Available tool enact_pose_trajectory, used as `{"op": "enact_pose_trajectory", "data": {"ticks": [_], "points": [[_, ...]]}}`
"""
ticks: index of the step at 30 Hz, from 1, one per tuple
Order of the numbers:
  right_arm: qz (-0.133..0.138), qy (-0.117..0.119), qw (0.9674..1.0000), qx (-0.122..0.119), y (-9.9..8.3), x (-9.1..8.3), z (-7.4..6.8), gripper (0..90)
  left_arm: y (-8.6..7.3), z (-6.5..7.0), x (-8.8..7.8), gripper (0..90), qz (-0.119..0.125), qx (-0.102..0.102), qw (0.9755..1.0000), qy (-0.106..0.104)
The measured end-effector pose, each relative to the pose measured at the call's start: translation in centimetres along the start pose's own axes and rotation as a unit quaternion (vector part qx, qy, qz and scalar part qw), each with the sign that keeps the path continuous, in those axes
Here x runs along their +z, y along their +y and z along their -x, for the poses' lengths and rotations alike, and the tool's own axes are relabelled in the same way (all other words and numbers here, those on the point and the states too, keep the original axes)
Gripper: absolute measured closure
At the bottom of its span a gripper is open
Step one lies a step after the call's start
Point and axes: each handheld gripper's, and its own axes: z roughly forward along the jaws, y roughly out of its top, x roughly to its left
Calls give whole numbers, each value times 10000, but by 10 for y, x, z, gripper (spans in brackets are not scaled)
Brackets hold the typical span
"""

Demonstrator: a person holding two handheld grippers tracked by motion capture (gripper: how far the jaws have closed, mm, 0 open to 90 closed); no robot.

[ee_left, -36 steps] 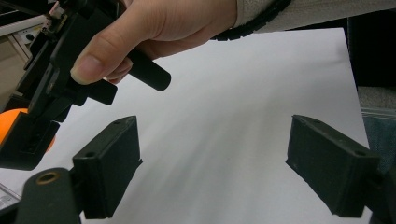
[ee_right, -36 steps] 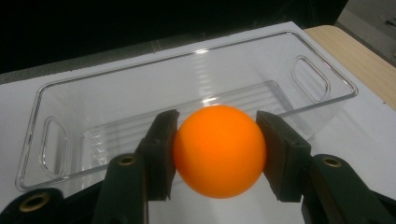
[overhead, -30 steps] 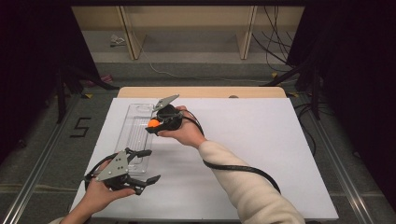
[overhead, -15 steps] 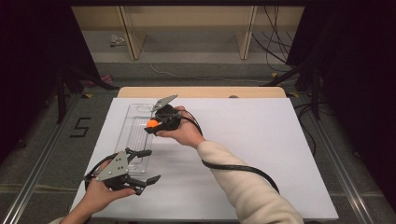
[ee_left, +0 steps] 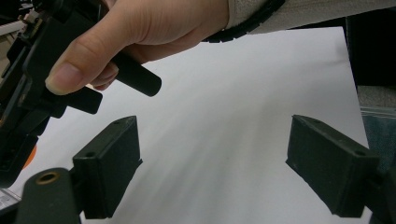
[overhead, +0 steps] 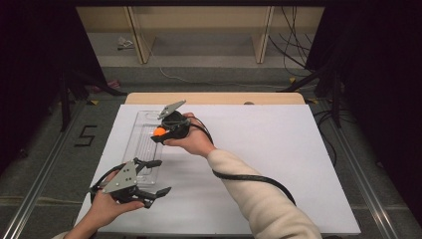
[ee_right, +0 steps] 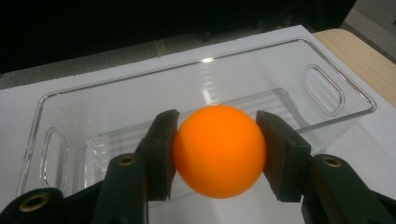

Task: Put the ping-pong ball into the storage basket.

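At the near left corner of the white counter (overhead: 278, 164), a person's left hand (overhead: 102, 211) holds the left claw (overhead: 155, 178) with its jaws spread wide and nothing between them; in the left gripper view the two black pads (ee_left: 112, 163) stand well apart over bare white surface. Just beyond it lies a clear plastic tray (overhead: 137, 144), long and shallow with a handle slot at each end, running away from the person along the counter's left side. Over the tray's far half, the right hand (overhead: 191, 139), reaching in on a cream sleeve (overhead: 259, 196), holds the right claw (overhead: 158, 133), which grips an orange ball (overhead: 159, 132). The right gripper view shows the ball (ee_right: 219, 151) pinched squarely between both pads, held above the tray's (ee_right: 60, 140) open interior, apart from its floor.
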Motion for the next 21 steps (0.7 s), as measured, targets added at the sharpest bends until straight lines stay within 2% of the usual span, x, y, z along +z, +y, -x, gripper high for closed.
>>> {"op": "enact_pose_trajectory", "data": {"ticks": [21], "points": [[16, 26, 10000, -37, 7, 7, -2, 514, 0, 0, 0, 169, -6, 12, 10000, -6]]}}
